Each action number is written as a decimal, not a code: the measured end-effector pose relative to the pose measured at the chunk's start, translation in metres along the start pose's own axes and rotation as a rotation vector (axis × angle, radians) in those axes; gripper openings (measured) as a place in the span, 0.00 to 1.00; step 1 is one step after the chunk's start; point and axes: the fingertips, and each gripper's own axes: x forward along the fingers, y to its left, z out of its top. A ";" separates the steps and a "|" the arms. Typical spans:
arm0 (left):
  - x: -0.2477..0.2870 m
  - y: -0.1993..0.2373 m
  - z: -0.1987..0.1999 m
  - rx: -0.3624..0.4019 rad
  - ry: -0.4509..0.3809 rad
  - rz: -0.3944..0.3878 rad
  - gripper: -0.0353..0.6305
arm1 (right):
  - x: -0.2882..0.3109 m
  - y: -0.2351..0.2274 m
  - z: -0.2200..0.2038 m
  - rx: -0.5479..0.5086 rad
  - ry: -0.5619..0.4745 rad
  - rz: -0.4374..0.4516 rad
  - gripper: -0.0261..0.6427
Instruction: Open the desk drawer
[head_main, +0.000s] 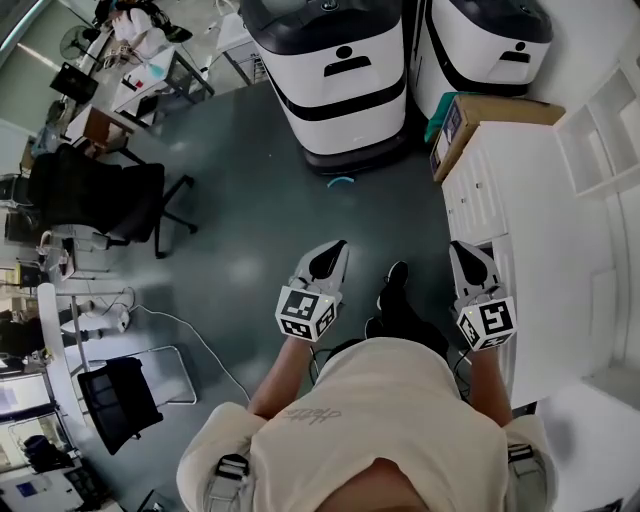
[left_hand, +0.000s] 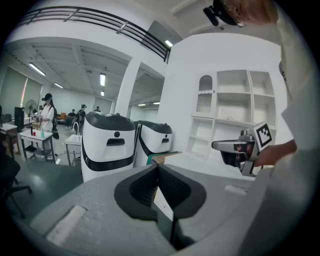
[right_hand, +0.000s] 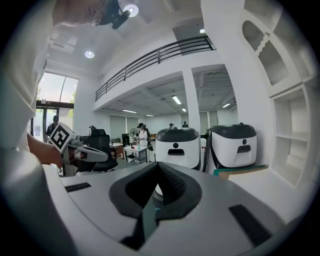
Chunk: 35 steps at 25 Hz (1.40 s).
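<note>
Ahead, white machines (head_main: 340, 70), cardboard box (head_main: 487, 122) atop desk (head_main: 550, 260), drawer (head_main: 468, 205) seemingly shut

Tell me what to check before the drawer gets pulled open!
1. Left hand-held gripper is empty: ok. Its jaws are together with nothing between them.
2. Right hand-held gripper is empty: ok. Its jaws are together on nothing.
3. Jaws are spread to take a handle: not ok. Both are shut.
4. A gripper is at the drawer: not ok. Both are held in the air. The right one is near the white desk but holds nothing.
5. Drawer handle is found: cannot tell. The drawer fronts look too small in the head view.
</note>
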 end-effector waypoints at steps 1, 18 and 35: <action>0.010 0.006 0.008 0.006 -0.003 0.005 0.07 | 0.012 -0.011 0.003 0.002 -0.004 0.001 0.03; 0.185 0.057 0.101 0.052 -0.005 -0.014 0.07 | 0.153 -0.163 0.031 0.019 -0.071 -0.006 0.03; 0.319 0.108 0.139 0.216 0.070 -0.399 0.07 | 0.226 -0.203 0.069 0.035 -0.012 -0.299 0.03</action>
